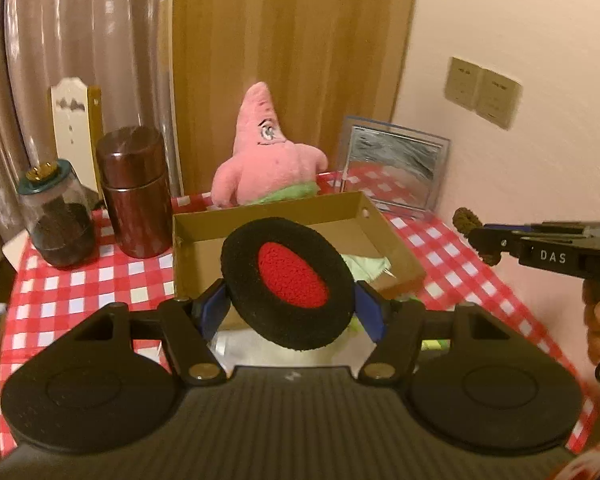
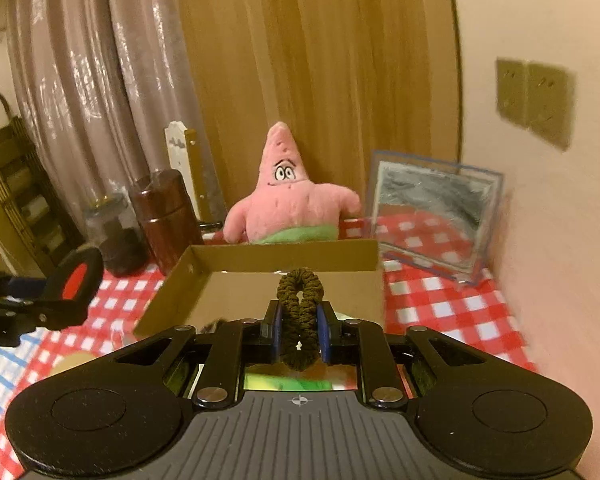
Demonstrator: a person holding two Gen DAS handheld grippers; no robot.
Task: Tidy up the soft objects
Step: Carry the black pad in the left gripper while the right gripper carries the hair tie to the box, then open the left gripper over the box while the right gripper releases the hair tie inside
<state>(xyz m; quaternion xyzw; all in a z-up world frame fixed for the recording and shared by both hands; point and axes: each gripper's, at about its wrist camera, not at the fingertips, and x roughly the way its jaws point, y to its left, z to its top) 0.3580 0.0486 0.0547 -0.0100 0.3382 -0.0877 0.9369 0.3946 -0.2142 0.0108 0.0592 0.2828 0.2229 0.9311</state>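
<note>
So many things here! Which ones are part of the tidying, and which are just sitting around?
Part of the job:
- black-and-red pad, held by the left gripper
- brown scrunchie, held by the right gripper
- cardboard box

Probably just lying about:
- pink starfish plush
- brown canister
- glass jar
- mirror

Red-and-white checked tablecloth (image 1: 452, 264) covers the table. Far left on it: a dark brown round canister (image 1: 134, 192) with a lid, upright; just left of it and a little nearer, a clear glass jar (image 1: 56, 216) with a green lid and gold knob, dark contents filling the lower part. Behind these two — a white board with a pointed top (image 1: 71, 128), leaning upright, a wooden edge beside it. Far right, by the wall: a small square mirror (image 2: 432, 216) in a clear frame, tilted back, reflecting the checks. Two beige wall plates (image 2: 534, 102) side by side — on the pale wall at right. Shiny grey curtain (image 2: 80, 80) far left; wood panel (image 2: 320, 60) behind centre.
</note>
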